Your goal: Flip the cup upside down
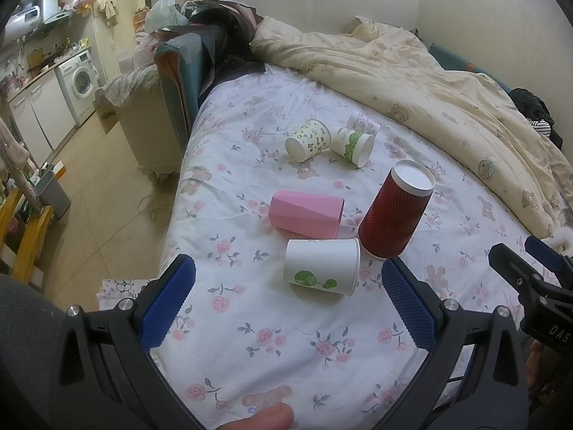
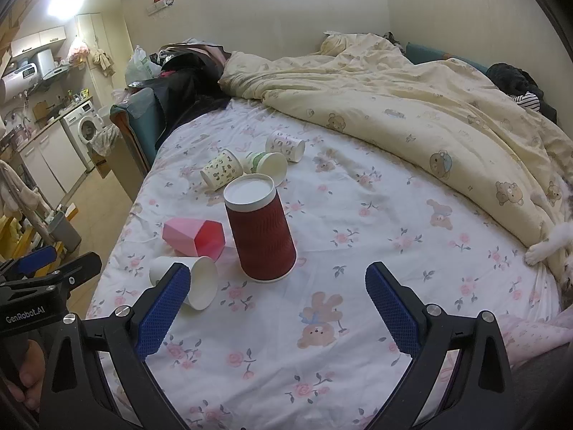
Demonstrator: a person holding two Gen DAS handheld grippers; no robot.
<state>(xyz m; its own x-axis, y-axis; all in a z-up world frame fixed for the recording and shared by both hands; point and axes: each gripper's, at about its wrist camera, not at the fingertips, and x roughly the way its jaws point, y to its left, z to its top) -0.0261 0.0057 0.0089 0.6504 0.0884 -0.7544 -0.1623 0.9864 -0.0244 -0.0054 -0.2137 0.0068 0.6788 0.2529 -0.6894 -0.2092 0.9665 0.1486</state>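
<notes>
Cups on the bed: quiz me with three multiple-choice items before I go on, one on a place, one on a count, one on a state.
1. Where is the pink cup relative to the red cup, in the left wrist view?
A. To its left
B. To its right
C. Stacked on top of it

2. How many cups are on the sheet?
A. Four
B. Six
C. Eight

3. How does the red cup stand?
A. On its side
B. Upright, mouth up
C. Upside down, base up

Answers:
1. A: the pink cup lies on its side left of the red one.
2. B: red, pink, the near white cup and three printed cups farther back.
3. C: its wide rim rests on the sheet and its closed white base faces up.

Both the left gripper and right gripper are open and empty.
</notes>
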